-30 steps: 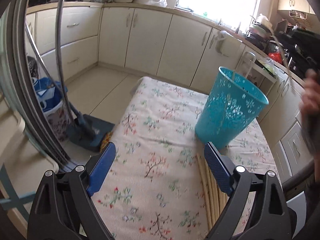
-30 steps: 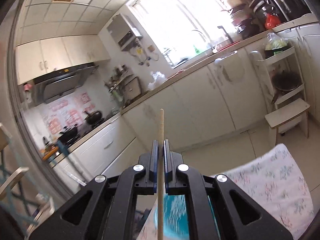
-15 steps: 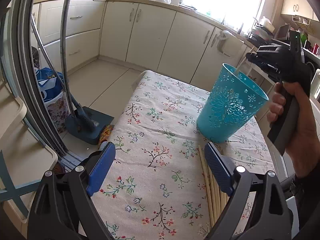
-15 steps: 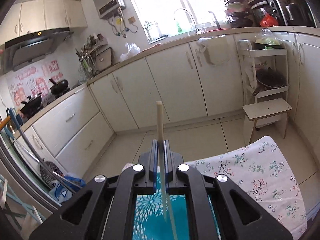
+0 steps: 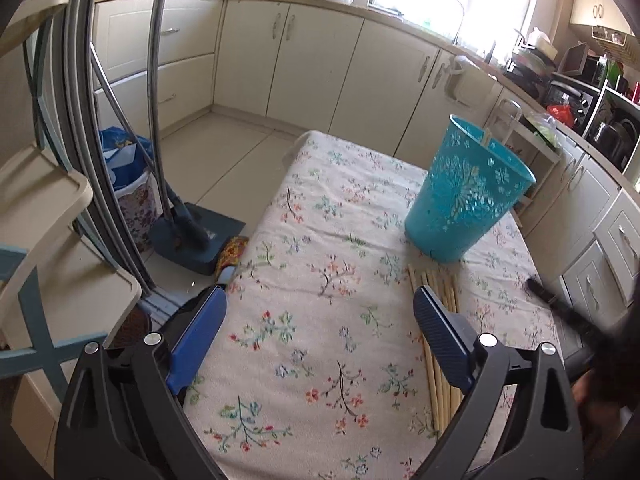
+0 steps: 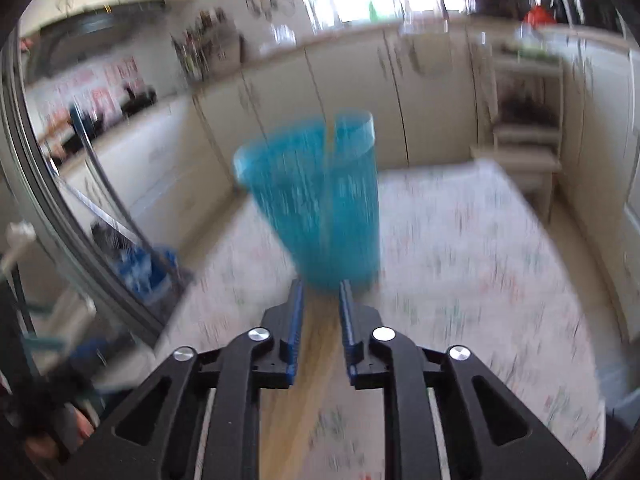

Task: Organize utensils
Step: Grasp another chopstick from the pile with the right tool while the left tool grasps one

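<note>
A teal perforated basket (image 5: pixel 468 196) stands on the floral tablecloth (image 5: pixel 320 320), with a wooden chopstick tip (image 5: pixel 487 136) showing at its rim. A bundle of wooden chopsticks (image 5: pixel 436 344) lies in front of it. My left gripper (image 5: pixel 320 340) is open and empty, low over the cloth, its right finger beside the bundle. In the blurred right wrist view the right gripper (image 6: pixel 320 292) is open and empty, over the chopsticks (image 6: pixel 308 380), facing the basket (image 6: pixel 316 208).
A dustpan and broom (image 5: pixel 192 236) and a blue bag (image 5: pixel 128 168) sit on the floor left of the table. Cream cabinets (image 5: pixel 320 60) line the far wall. A white shelf rack (image 6: pixel 524 132) stands past the table's far right corner.
The right gripper let the chopstick go into the basket, opened, and swung down fast to the bundle on the cloth. The left gripper stayed open and drifted slightly.
</note>
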`<action>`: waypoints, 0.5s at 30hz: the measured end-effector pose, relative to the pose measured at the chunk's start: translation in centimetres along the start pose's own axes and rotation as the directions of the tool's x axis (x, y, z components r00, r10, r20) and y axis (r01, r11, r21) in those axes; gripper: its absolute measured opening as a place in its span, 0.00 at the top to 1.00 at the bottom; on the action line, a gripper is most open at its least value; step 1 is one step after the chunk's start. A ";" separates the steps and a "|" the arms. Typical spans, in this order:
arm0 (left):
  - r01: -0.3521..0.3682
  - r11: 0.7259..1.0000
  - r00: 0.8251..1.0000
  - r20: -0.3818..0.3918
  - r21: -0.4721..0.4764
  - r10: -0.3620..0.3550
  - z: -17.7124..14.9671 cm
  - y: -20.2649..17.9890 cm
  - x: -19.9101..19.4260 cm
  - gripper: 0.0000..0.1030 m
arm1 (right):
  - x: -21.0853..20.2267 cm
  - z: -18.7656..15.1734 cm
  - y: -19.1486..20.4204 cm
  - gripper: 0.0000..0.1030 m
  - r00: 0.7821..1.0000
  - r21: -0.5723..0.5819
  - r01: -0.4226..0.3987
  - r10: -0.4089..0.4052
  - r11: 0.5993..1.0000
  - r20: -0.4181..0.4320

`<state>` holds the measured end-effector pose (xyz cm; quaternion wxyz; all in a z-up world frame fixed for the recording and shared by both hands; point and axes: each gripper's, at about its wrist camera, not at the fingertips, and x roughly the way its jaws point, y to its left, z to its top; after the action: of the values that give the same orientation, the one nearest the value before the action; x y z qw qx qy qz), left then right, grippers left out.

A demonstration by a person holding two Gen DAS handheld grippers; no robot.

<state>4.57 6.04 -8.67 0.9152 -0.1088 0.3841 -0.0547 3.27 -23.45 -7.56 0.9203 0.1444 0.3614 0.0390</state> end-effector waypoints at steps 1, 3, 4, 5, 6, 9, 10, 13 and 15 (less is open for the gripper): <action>0.001 1.000 1.000 -0.006 0.007 -0.001 -0.2 -0.2 -0.1 0.12 | 0.9 -0.8 -0.2 0.86 0.999 0.009 0.002 -0.001 1.000 -0.041; 0.000 1.000 1.000 -0.005 0.029 0.000 -0.5 -0.7 -0.4 0.12 | 2.9 -1.7 -0.3 0.86 0.996 0.015 0.020 -0.018 1.000 -0.085; -0.002 0.999 1.000 -0.004 0.039 0.002 -0.6 -0.9 -0.5 0.12 | 3.8 -1.8 -0.4 0.86 0.994 0.021 0.021 -0.019 1.000 -0.104; -0.003 0.999 1.000 -0.005 0.045 0.003 -0.7 -1.1 -0.6 0.12 | 4.4 -1.7 -0.5 0.86 0.993 0.032 0.027 -0.023 0.999 -0.113; -0.001 0.999 1.000 -0.007 0.049 0.001 -0.7 -1.2 -0.6 0.12 | 5.1 -1.6 -0.4 0.86 0.992 0.035 0.042 -0.038 0.998 -0.118; -0.004 0.999 1.000 -0.021 0.054 0.006 -0.7 -1.4 -0.3 0.12 | 7.1 -1.4 -0.2 0.87 0.986 0.024 0.074 -0.070 0.997 -0.152; -0.006 0.998 1.000 -0.027 0.056 0.007 -0.8 -1.5 -0.1 0.12 | 7.7 -1.4 0.0 0.87 0.983 0.011 0.080 -0.077 0.997 -0.166; -0.007 0.998 0.999 -0.047 0.064 0.010 -0.9 -1.7 0.5 0.12 | 8.8 -1.7 0.4 0.89 0.978 -0.021 0.094 -0.096 0.995 -0.185; -0.010 0.997 0.998 -0.061 0.074 0.015 -0.9 -2.1 1.0 0.12 | 9.0 -1.9 0.4 0.91 0.976 -0.045 0.103 -0.110 0.994 -0.186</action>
<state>4.58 3.66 -9.50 0.9066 -0.0707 0.4106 -0.0665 8.58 -21.04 -14.67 0.8851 0.1045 0.4534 0.0094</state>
